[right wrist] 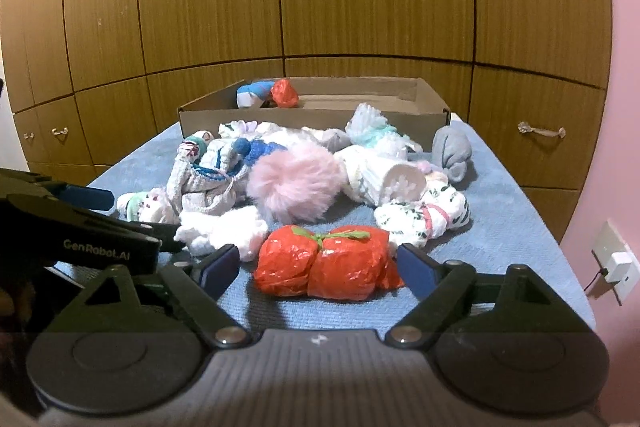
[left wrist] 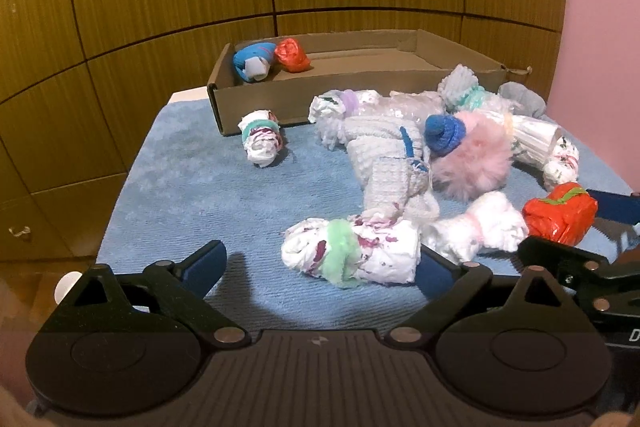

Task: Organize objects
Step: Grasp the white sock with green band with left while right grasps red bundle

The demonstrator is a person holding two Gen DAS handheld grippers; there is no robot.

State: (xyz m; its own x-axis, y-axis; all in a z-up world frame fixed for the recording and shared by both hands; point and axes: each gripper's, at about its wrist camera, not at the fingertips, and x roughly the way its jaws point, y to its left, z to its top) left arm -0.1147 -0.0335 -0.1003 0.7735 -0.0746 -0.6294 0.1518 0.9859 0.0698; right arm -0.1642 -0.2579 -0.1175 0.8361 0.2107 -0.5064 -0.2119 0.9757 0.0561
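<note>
A pile of rolled sock and cloth bundles lies on a blue towel (left wrist: 192, 187). My left gripper (left wrist: 320, 263) is open around a white bundle with a green band (left wrist: 352, 259); its left finger (left wrist: 206, 263) stands clear of the bundle, and its right finger is partly hidden behind it. My right gripper (right wrist: 318, 263) is open around a red plastic bundle tied with green (right wrist: 328, 267), with a small gap at its left finger (right wrist: 220, 265). A cardboard box (left wrist: 320, 95) at the back holds a blue-and-white bundle (left wrist: 252, 61) and a small red bundle (left wrist: 294, 55).
A pink fluffy ball (right wrist: 296, 183), grey and white socks and a white paper cup (right wrist: 396, 183) crowd the middle. One white bundle (left wrist: 260, 143) lies apart by the box's front wall. Wooden cabinets stand behind; a wall socket (right wrist: 614, 259) sits on the pink wall at right.
</note>
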